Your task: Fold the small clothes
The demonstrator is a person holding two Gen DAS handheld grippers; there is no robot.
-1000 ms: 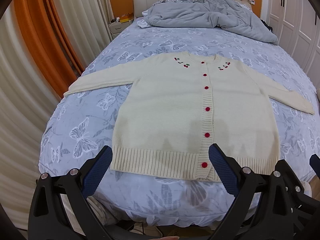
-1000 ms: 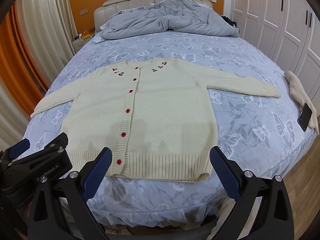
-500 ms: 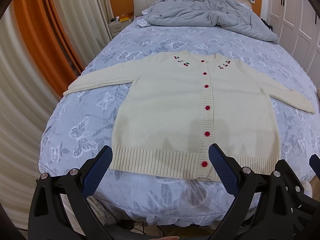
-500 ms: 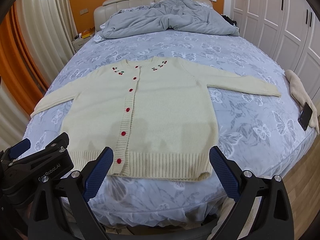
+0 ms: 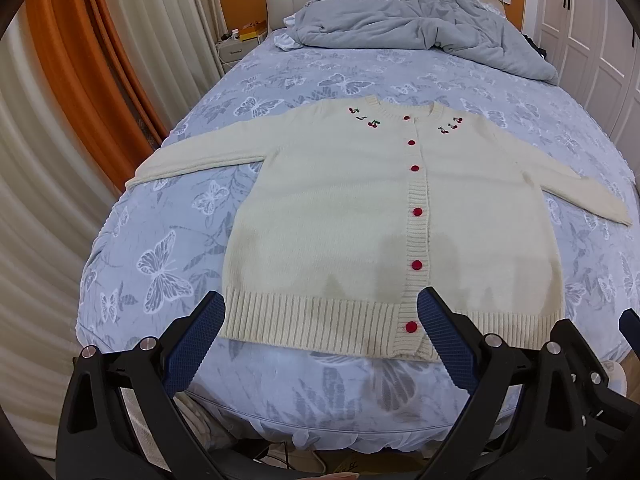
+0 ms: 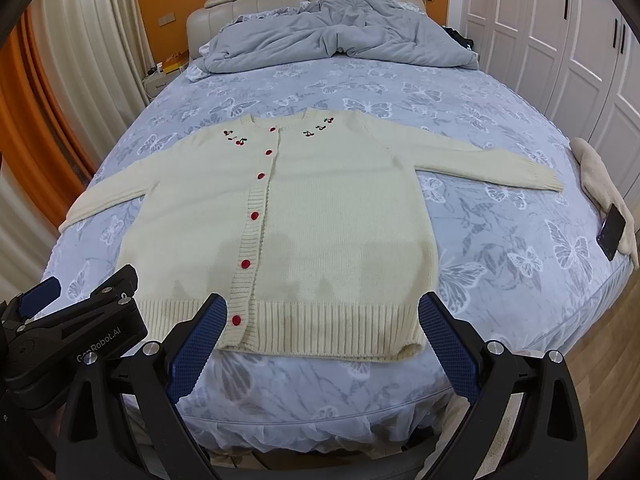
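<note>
A cream knitted cardigan (image 5: 340, 216) with red buttons and cherry embroidery lies flat and buttoned on the bed, both sleeves spread out; it also shows in the right wrist view (image 6: 320, 216). My left gripper (image 5: 320, 340) is open and empty, hovering just in front of the ribbed hem's left half. My right gripper (image 6: 320, 340) is open and empty in front of the hem's right half. The left gripper's body (image 6: 72, 328) shows at the lower left of the right wrist view.
The bed (image 5: 168, 208) has a blue butterfly sheet. A rumpled grey duvet (image 5: 420, 32) lies at the headboard. A cream cloth (image 6: 600, 184) and a phone (image 6: 611, 236) lie at the bed's right edge. Curtains hang left, wardrobes stand right.
Both grippers have crept slightly closer to the cardigan's hem. The cardigan has not moved.
</note>
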